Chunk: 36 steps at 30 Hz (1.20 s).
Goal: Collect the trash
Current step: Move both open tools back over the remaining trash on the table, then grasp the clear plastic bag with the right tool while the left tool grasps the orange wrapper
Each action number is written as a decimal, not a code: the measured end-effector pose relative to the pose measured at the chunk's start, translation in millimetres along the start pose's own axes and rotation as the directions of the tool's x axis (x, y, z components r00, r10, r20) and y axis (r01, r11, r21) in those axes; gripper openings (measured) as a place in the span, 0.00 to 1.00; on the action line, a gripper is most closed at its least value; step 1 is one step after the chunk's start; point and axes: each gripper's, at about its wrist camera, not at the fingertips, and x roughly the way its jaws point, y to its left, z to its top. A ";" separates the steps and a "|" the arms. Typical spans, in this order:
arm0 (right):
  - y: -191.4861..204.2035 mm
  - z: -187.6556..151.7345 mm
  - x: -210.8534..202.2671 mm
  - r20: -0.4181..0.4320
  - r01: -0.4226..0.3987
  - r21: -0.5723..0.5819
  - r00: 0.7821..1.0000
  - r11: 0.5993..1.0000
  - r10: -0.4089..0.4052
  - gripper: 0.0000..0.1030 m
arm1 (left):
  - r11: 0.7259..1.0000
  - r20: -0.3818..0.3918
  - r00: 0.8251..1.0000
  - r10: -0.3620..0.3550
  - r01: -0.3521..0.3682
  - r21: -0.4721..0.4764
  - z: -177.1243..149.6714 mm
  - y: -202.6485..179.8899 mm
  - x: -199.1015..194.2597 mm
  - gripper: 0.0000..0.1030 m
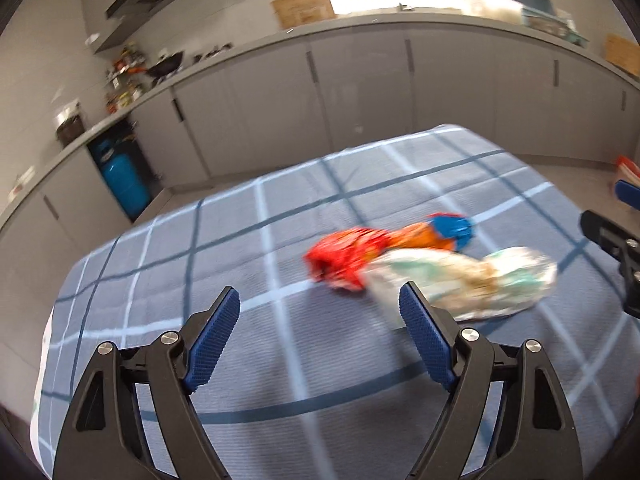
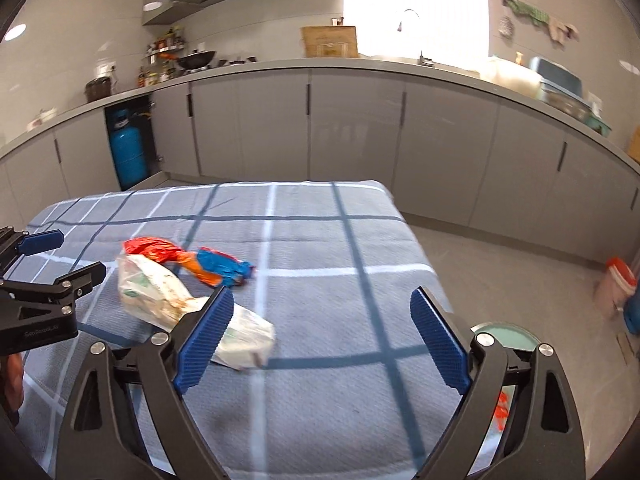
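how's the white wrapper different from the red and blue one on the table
The white wrapper is pale with faint green print; the red and blue wrapper is bright red, orange and blue. The white one looks bulkier and lies nearer the cameras; the coloured one is thinner, twisted, and behind it. Both are crumpled, lying close together on the checked tablecloth, ungripped.

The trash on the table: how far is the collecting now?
Done: nothing visibly collected. In hand: nothing; left gripper and right gripper have open, empty jaws. Left: the white wrapper and the red-orange-blue wrapper lie on the checked tablecloth.
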 end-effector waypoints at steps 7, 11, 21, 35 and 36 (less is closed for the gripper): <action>45.4 1.9 34.5 -0.077 -0.130 -0.123 0.990 0.984 0.121 0.90 | 0.996 -0.069 0.997 0.031 -0.036 -0.077 -13.7 37.0 26.0 0.79; 58.8 -7.4 50.7 -0.145 -0.175 -0.204 0.978 0.963 0.147 0.90 | 0.996 -0.079 0.996 0.029 -0.036 -0.082 -19.1 39.6 30.0 0.79; 55.8 -22.3 48.9 -0.243 -0.256 -0.213 0.949 0.943 0.203 0.26 | 0.997 -0.092 0.996 0.023 -0.030 -0.075 -20.9 37.1 32.9 0.79; 23.8 -22.4 -2.3 -0.118 -0.189 -0.012 0.975 0.982 0.186 0.07 | 1.000 0.006 1.000 -0.014 0.015 -0.016 11.8 10.8 26.6 0.79; 18.8 -22.5 -3.7 -0.116 -0.162 0.007 0.980 0.987 0.162 0.07 | 1.000 0.022 0.999 -0.029 0.030 -0.005 18.1 6.0 29.6 0.79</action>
